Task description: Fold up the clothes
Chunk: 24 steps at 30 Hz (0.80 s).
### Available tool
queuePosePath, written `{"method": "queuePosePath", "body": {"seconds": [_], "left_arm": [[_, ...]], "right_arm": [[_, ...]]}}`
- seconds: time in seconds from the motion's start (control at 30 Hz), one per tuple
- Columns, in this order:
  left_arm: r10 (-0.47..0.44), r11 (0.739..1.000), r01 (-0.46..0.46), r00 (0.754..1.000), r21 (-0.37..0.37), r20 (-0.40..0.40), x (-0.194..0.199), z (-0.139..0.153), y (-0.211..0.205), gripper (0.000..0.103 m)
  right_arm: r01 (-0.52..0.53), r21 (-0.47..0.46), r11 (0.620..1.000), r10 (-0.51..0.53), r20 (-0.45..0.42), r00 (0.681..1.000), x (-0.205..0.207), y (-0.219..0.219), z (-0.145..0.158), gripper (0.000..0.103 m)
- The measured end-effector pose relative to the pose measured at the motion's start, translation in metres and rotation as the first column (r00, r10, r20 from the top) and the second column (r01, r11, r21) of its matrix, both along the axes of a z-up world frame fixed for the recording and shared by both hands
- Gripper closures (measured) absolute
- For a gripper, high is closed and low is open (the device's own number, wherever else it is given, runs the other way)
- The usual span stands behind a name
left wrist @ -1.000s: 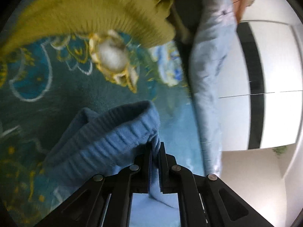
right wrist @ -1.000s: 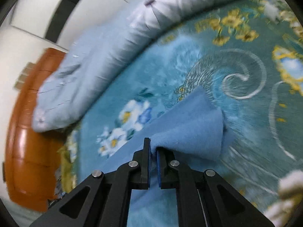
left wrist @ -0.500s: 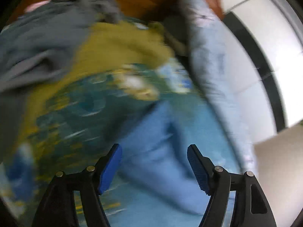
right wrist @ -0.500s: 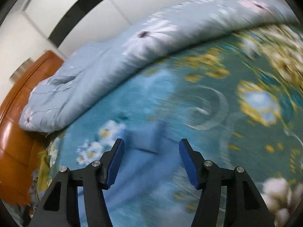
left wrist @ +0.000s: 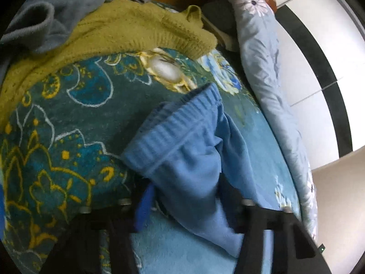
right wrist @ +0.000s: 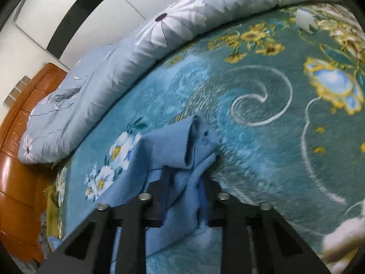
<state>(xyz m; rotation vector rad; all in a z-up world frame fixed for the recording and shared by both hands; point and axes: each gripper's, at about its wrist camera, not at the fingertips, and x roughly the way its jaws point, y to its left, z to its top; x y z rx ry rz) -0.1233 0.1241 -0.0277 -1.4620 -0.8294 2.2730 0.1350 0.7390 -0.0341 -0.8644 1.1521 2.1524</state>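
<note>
Left wrist view: the left gripper (left wrist: 189,203), jaws spread, is straddling the rumpled blue fleece garment (left wrist: 189,159) at lower centre; the right gripper (right wrist: 184,182) likewise, unclamped. Folding is looking barely begun.

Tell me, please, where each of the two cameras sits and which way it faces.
Left wrist view: sits on the left tool, looks down along its wide-apart fingers at the ribbed end of the blue garment, with a yellow-green sweater beyond.
Right wrist view: sits on the right tool, looks across the bed toward the quilt and wall; blue cloth lies between its fingers.
Both views share the blue garment, the flowered blanket and the quilt.
</note>
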Motion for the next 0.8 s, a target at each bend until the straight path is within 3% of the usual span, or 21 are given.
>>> {"method": "queuePosePath", "body": {"seconds": [0.03,0.17,0.3,0.43,0.5,0.57,0.63,0.8], "left_arm": [[0.002,1.0,-0.002,1.0,0.021,0.003,-0.002,-0.001,0.0,0.084],[-0.009,0.997,0.011,0.999,0.081,-0.035,0.003,0.019,-0.007,0.088],[-0.032,0.988,0.05,0.992,0.148,-0.119,0.014,0.061,-0.02,0.089],[-0.066,0.983,0.104,0.97,0.152,-0.233,0.04,0.104,-0.05,0.088],[-0.08,0.987,0.112,0.964,0.117,-0.253,0.052,0.1,-0.064,0.088],[-0.093,0.99,0.119,0.958,0.079,-0.27,0.062,0.095,-0.077,0.088],[-0.091,0.991,0.11,0.974,0.081,-0.206,0.069,0.068,-0.09,0.088],[-0.081,0.994,0.089,0.989,0.062,-0.127,0.071,0.032,-0.096,0.088]], "right_arm": [[0.003,0.005,1.0,-0.003,-0.002,1.0,0.001,-0.001,0.001,0.093],[0.017,-0.005,1.0,-0.018,-0.083,0.996,0.017,-0.006,0.02,0.095],[-0.035,0.024,0.999,0.039,-0.198,0.979,0.044,-0.021,0.065,0.095],[-0.1,0.065,0.993,0.114,-0.264,0.958,0.087,-0.052,0.105,0.095],[-0.127,0.092,0.988,0.148,-0.281,0.948,0.11,-0.066,0.114,0.095],[-0.146,0.102,0.984,0.168,-0.26,0.951,0.136,-0.082,0.104,0.095],[-0.162,0.088,0.983,0.178,-0.227,0.957,0.16,-0.095,0.085,0.095],[-0.137,-0.062,0.989,0.128,-0.141,0.982,0.192,-0.104,0.025,0.095]]}}
